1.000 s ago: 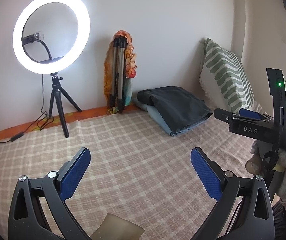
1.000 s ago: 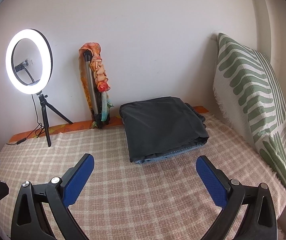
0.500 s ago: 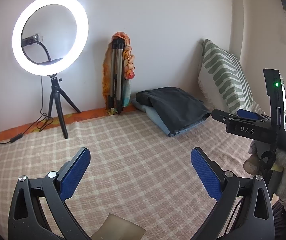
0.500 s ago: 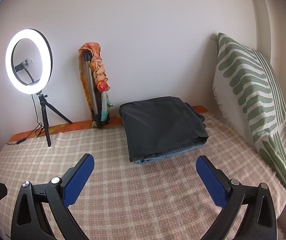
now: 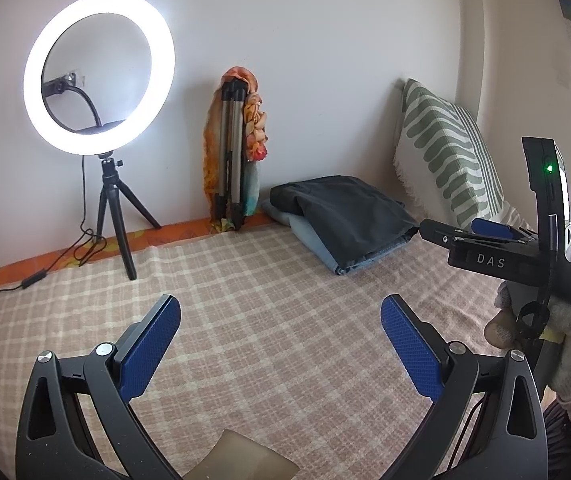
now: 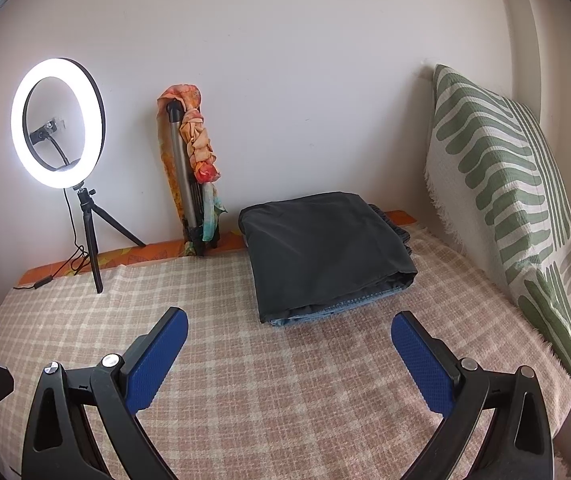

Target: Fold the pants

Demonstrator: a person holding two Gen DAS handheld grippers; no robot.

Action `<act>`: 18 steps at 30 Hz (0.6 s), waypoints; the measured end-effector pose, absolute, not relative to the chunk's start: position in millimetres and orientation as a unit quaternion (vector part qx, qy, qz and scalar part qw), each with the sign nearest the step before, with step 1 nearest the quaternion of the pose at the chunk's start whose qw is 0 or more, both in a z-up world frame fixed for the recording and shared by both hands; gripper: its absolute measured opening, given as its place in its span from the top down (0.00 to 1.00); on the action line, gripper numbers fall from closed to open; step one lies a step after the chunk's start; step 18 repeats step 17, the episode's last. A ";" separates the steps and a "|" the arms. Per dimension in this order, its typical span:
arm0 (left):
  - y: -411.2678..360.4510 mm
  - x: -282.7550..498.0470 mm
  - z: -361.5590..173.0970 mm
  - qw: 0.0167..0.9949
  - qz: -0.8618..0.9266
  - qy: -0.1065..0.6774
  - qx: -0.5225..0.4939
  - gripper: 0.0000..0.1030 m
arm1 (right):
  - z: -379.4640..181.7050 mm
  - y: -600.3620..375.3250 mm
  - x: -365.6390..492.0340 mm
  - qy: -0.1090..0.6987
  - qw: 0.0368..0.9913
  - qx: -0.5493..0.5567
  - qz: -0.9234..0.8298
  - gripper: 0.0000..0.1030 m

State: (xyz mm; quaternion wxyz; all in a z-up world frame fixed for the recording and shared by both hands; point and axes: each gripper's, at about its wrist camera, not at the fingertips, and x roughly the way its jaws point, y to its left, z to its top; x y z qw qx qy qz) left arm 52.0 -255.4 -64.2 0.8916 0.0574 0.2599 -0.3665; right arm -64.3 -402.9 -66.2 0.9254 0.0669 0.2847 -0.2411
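Folded dark grey pants (image 6: pixel 325 248) lie on top of folded blue jeans (image 6: pixel 337 307) at the back of the checked bed cover (image 6: pixel 245 360), near the wall. The same stack shows in the left wrist view (image 5: pixel 345 220). My left gripper (image 5: pixel 279 344) is open and empty, above the bed cover at the front. My right gripper (image 6: pixel 289 354) is open and empty, a little in front of the stack. The right gripper's body (image 5: pixel 517 256) shows at the right of the left wrist view, held in a gloved hand.
A lit ring light on a small tripod (image 5: pixel 99 92) stands at the back left, its cable trailing left. A folded tripod draped with an orange cloth (image 5: pixel 233 152) leans on the wall. A green-striped pillow (image 6: pixel 497 184) stands along the right.
Both grippers stay open and almost still. The left wrist view has shifted slightly, so the scene sits a little further left and lower.
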 end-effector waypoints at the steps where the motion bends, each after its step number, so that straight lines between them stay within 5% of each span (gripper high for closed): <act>1: -255.2 51.3 -64.0 0.892 -0.367 0.259 0.058 0.03 | -66.2 -402.9 -64.4 0.285 0.925 0.067 -0.241 0.00; 18: -253.3 47.9 -60.8 0.899 -0.361 0.240 0.062 0.03 | -66.0 -403.4 -64.2 0.287 0.925 0.065 -0.240 0.00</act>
